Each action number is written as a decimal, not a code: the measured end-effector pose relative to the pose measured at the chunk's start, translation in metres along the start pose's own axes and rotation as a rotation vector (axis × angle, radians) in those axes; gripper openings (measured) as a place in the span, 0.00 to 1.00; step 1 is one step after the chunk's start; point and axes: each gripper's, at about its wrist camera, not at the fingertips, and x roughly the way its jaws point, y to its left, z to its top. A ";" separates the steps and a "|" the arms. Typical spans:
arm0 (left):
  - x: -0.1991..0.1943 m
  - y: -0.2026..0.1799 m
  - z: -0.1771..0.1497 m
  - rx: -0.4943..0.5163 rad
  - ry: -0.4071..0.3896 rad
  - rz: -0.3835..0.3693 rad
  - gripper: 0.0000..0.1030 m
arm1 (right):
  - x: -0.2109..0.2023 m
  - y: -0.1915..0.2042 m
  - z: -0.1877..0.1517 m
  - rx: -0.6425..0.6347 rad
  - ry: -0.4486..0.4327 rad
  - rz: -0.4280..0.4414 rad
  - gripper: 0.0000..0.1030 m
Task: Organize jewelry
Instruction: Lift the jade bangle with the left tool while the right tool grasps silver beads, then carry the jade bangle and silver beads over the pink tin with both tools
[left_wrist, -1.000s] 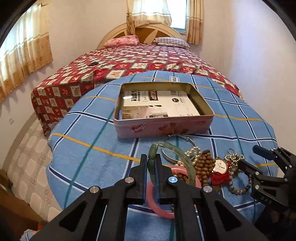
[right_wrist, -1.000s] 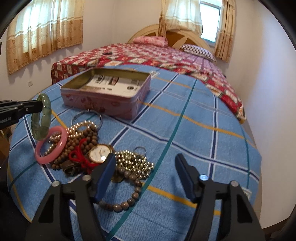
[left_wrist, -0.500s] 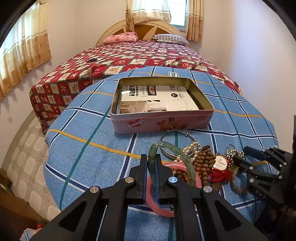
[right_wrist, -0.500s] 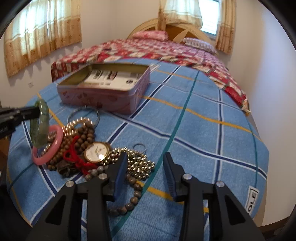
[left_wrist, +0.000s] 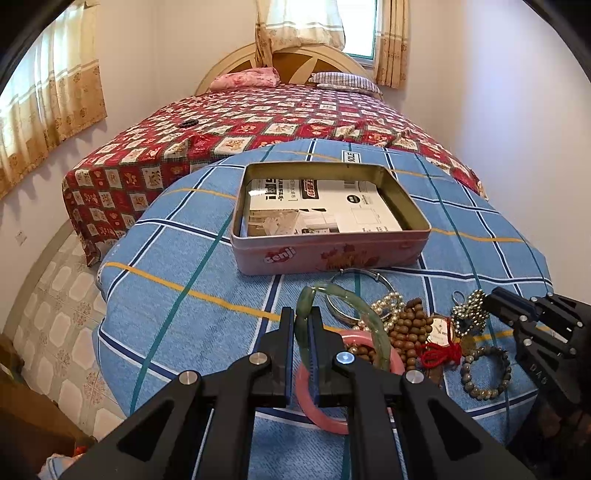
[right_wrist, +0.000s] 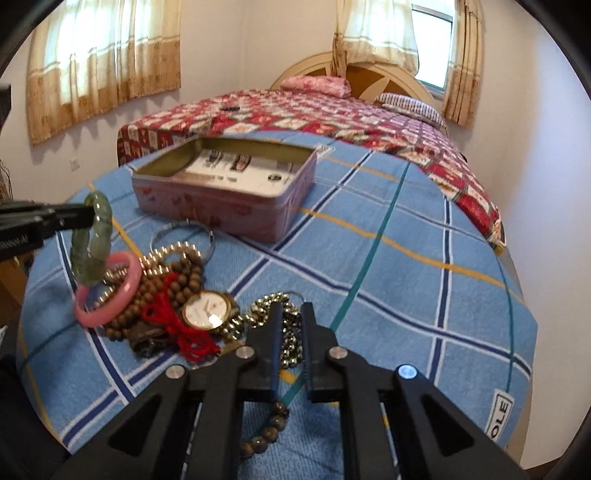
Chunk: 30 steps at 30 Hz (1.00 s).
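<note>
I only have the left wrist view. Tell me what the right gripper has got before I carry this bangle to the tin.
Observer: The right gripper has just been closing, and the gold bead chain is pinched between its fingers.
Operator: Now report how my green bangle hangs.
Observer: Seen from the side, the green bangle hangs upright from the left gripper, gripped near its top, with its lower end just above the pink bangle.

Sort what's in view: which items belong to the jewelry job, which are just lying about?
Job: green bangle in left gripper; gold bead chain in right gripper; pink bangle, wooden beads, watch, pink tin.

Lying about: bed, pillows, curtains.
</note>
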 end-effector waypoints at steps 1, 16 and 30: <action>-0.001 0.001 0.001 -0.002 -0.003 0.000 0.06 | -0.002 -0.001 0.003 0.004 -0.007 0.002 0.11; -0.010 0.006 0.018 0.015 -0.040 0.010 0.06 | -0.024 -0.005 0.031 0.004 -0.085 0.019 0.11; -0.008 0.010 0.057 0.041 -0.099 0.027 0.06 | -0.022 -0.007 0.068 -0.040 -0.135 0.026 0.11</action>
